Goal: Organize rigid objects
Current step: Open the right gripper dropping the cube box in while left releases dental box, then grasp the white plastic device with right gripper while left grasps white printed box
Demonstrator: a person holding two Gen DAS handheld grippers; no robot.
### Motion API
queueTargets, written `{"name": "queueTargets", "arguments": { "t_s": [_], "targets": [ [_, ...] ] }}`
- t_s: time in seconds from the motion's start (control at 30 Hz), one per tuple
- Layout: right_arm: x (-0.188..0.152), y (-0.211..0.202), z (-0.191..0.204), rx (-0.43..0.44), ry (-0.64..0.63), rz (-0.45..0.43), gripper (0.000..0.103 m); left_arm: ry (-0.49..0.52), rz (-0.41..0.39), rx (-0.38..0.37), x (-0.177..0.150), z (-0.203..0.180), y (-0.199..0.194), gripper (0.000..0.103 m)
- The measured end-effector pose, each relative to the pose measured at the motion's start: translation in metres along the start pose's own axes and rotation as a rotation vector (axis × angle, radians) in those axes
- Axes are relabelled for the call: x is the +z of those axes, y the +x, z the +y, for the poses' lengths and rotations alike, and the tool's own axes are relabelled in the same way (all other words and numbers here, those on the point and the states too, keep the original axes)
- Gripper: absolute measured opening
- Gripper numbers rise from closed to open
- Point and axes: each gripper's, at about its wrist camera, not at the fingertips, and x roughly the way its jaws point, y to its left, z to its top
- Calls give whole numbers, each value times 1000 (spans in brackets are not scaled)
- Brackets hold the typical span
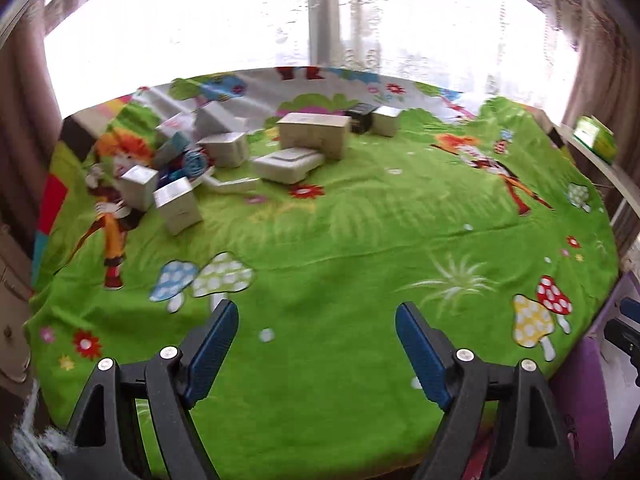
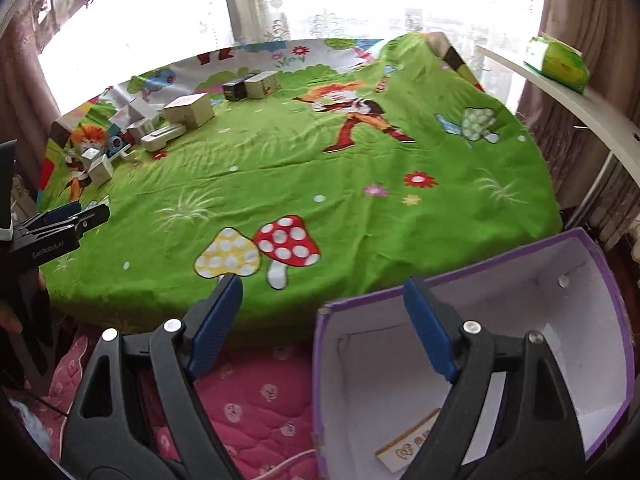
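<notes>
Both claws, left claw (image 1: 316, 328) and right claw (image 2: 324, 304), spread, pinching nothing; I should approach the small boxes (image 1: 224, 148) squarely, gripping flat sides.

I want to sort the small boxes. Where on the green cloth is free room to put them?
Free: the wide green cloth between the red mushroom and the orange figure. Crowded: the far left corner, where small boxes pile together. The purple box also has room.

Your window (image 1: 224, 32) at twelve o'clock is blown out white, backlighting both views. Motion blur smears the boxes (image 1: 224, 148) at ten o'clock in your left view. Fisheye bending curves the curtains (image 2: 592, 12) at both rims.
</notes>
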Motion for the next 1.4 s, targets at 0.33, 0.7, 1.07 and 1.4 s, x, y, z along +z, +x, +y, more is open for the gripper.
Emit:
{"name": "queueTargets", "arguments": {
  "t_s": [0.33,0.7,1.07,1.4],
  "targets": [
    [70,130,150,164,-229,145,85,-285,25,160,-25,121,-11,82],
    [155,222,225,217,20,136,94,-518,38,254,-36,187,-23,82],
    [205,289,278,-57,-92,141,103,-537,87,279,-44,197,-12,82],
    [189,270,264,67,-249,109,98,-529,96,292,-36,192,-7,82]
  ]
}}
